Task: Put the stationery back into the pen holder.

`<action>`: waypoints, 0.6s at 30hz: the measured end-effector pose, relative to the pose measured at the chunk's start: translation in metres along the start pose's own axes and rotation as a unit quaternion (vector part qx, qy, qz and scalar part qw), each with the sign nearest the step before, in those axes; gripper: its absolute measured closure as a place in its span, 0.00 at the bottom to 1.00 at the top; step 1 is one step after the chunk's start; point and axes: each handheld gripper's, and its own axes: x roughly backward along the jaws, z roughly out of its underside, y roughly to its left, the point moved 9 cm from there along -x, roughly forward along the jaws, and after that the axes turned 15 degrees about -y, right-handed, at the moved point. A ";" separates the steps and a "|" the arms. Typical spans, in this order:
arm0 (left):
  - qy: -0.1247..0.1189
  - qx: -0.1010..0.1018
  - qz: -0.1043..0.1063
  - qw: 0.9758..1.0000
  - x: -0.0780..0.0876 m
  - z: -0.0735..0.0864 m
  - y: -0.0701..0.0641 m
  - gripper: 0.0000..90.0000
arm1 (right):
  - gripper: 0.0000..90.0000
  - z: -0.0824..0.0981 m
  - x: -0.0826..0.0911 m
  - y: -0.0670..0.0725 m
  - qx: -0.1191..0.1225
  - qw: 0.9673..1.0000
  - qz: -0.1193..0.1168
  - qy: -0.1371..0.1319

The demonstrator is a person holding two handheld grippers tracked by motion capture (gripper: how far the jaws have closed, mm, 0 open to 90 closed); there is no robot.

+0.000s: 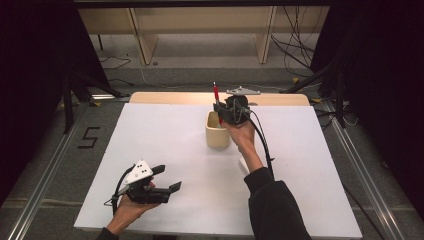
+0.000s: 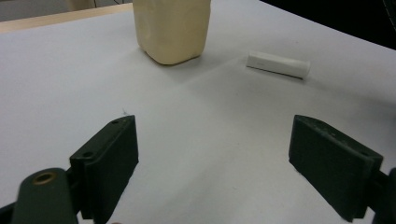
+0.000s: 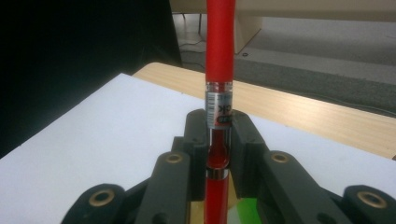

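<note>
- Right gripper (image 1: 218, 106) holds a red pen (image 3: 219, 70) upright; the fingers (image 3: 198, 135) clamp its barrel just below the clear labelled band.
- In the high view the pen (image 1: 216, 92) stands above the far rim of a cream cup (image 1: 218, 131), which sits on the white counter (image 1: 165, 150) a little past its middle, toward the far edge.
- Left gripper (image 1: 167, 179) rests near the counter's near-left corner, fingers (image 2: 112, 158) spread wide with nothing between them, pointing across toward the cup (image 2: 172, 28).
- A small white cap-like tube (image 2: 279, 64) lies flat on the counter to the right of the cup, apart from it.
- Step in hand, as I judge it: carrying the pen to drop it into the cup, tip end down.
- Next move calls for centring the pen over the cup's mouth, lowering until the lower end is inside the rim, then letting the fingers part. Risk: pen catches the rim or tips the light cup.
</note>
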 end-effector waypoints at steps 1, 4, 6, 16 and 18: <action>0.000 0.000 0.000 1.000 0.000 0.000 0.000 0.17 | 0.88 0.001 0.000 0.000 -0.001 1.000 0.000 0.001; 0.000 -0.001 0.000 1.000 0.000 0.000 0.000 0.17 | 0.88 0.003 -0.002 0.000 0.002 1.000 0.001 0.003; 0.000 -0.001 -0.001 1.000 0.000 0.000 0.001 0.17 | 0.88 0.004 -0.003 0.001 0.002 1.000 0.001 0.004; 0.003 -0.003 0.001 1.000 -0.001 0.002 0.000 0.17 | 0.88 0.010 -0.009 0.007 0.013 1.000 0.001 0.009; 0.004 -0.002 0.001 1.000 -0.001 0.002 0.000 0.17 | 0.88 0.012 -0.009 0.006 0.014 1.000 0.003 0.012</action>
